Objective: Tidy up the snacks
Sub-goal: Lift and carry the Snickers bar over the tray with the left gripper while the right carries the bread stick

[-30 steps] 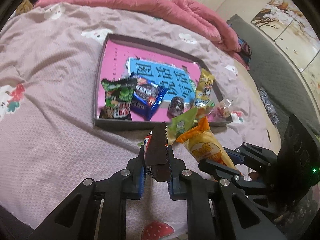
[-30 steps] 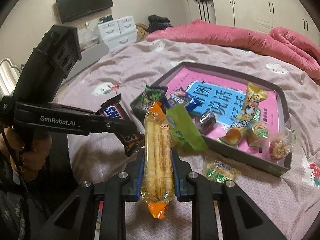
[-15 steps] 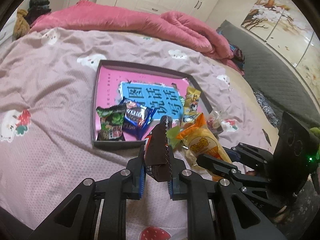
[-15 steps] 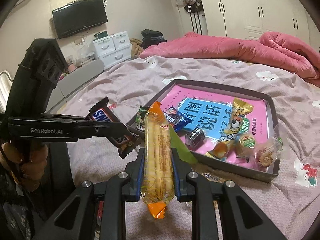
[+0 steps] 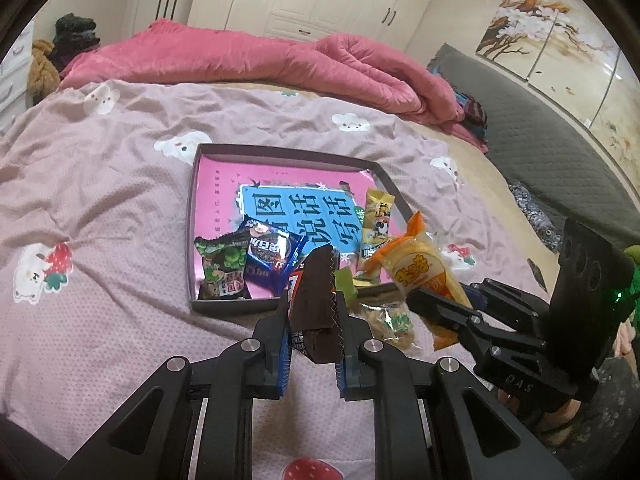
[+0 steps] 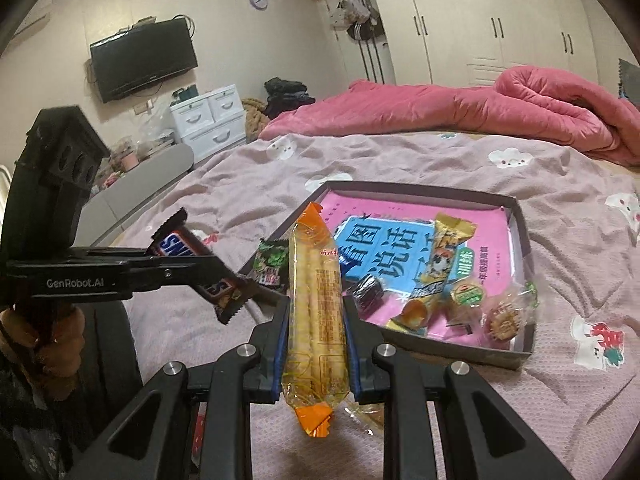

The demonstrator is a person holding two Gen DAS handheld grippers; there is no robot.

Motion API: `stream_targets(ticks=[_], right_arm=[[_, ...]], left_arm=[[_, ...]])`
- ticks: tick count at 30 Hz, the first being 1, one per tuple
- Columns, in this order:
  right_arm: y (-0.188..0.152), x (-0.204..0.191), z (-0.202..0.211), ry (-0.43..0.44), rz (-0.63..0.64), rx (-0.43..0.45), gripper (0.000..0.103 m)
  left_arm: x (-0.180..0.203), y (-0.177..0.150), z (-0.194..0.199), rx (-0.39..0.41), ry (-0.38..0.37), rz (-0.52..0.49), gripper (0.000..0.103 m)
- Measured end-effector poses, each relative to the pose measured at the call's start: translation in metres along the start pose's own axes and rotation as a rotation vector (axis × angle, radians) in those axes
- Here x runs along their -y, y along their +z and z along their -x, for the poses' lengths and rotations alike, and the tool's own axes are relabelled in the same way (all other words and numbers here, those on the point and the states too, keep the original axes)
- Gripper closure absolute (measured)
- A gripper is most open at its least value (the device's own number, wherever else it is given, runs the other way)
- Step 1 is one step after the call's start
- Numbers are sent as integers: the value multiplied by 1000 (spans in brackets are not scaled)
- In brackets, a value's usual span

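Left claw clamping a brown Snickers bar, squeezing it between both pads. Bar standing nearly on end, long axis running forward and up, serrated tip pointing toward the tray. From the right wrist view, same bar slanting, upper end up-left, lower end down-right, hanging above the bed just beside the tray's near-left corner.

Right claw pinching a long yellow wafer pack around its lower half. Long axis lining up with the fingers, orange top seal aiming forward at the tray, orange tail sticking out behind the pads. From the left wrist view, that pack angling up-left, tip hovering over the tray's near-right corner.

Sitting on the bed, holding a pink-and-blue book cover, a green packet, a blue packet and a tall yellow packet. Lying on the bed just outside the tray's near wall: a clear-wrapped cookie pack.
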State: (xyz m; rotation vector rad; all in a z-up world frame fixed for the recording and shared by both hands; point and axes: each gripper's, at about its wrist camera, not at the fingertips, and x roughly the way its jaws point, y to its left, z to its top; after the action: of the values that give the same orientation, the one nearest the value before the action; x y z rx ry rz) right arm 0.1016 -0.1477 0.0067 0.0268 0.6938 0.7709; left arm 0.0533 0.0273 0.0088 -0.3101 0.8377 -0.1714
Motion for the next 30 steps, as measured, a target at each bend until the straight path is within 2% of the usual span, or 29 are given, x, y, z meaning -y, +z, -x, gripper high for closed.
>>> stream_targets(ticks=[30], right_arm=[[15, 40, 30, -148, -123, 147, 79]], left_arm=[[-15, 21, 6, 88, 39, 26, 86]])
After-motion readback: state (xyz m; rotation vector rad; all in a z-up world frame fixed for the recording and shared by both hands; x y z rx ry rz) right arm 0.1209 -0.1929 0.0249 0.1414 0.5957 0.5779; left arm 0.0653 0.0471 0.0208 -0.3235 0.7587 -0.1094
